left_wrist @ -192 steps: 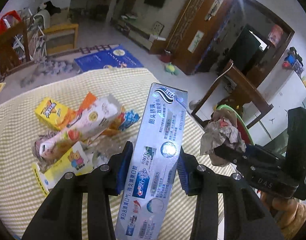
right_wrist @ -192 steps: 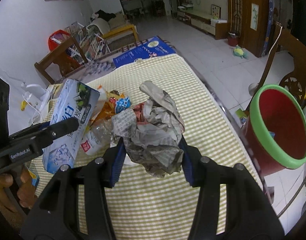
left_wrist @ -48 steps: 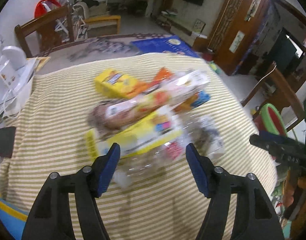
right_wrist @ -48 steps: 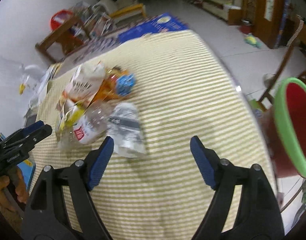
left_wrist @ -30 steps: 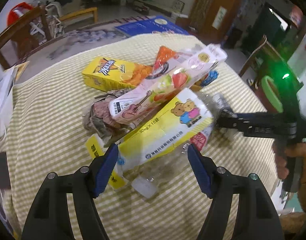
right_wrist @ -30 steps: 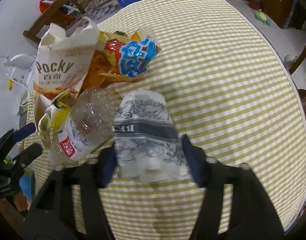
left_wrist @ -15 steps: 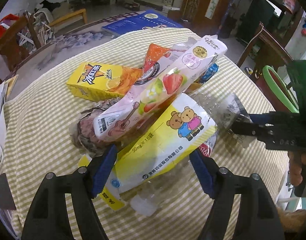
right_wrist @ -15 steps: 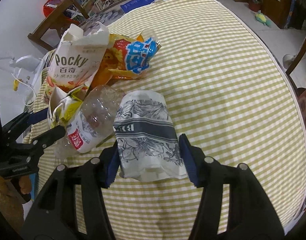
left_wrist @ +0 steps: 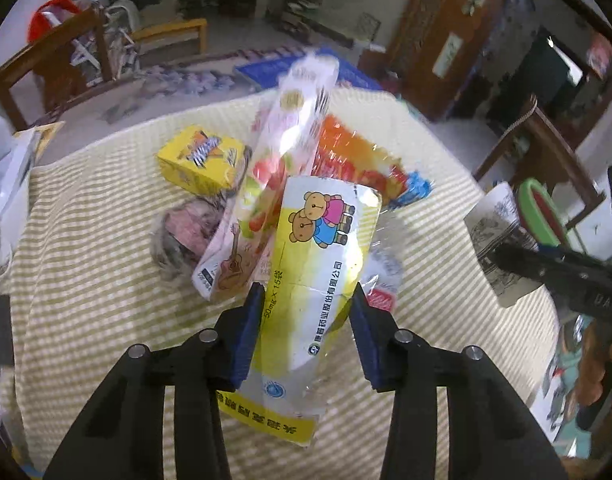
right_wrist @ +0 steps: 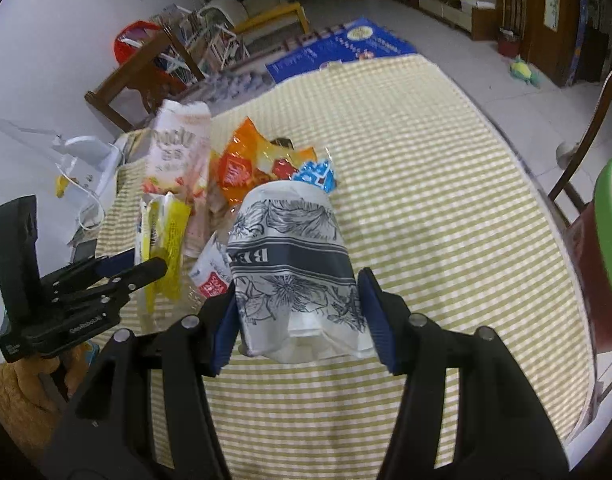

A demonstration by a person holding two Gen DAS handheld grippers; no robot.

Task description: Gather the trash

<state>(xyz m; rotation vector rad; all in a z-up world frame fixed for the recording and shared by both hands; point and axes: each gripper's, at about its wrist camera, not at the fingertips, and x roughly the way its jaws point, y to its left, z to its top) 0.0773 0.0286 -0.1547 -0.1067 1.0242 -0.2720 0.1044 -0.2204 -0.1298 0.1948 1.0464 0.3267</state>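
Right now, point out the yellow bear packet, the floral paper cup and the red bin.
yellow bear packet point(left_wrist: 314, 264): left wrist view, printed front.
floral paper cup point(right_wrist: 294, 264): right wrist view, dark band.
red bin point(right_wrist: 610, 248): right wrist view, green rim.

Left gripper point(left_wrist: 306, 332), right gripper point(right_wrist: 300, 318): both clamped, loaded.

Both wrist views look down close along our fingers at the desk point(left_wrist: 86, 240); both show the trash pile point(right_wrist: 242, 168).

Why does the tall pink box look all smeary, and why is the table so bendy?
Left wrist view: the pink box is motion-blurred and washed out by glare. Right wrist view: the fisheye lens curves the checked table; the paper cup stays sharp.
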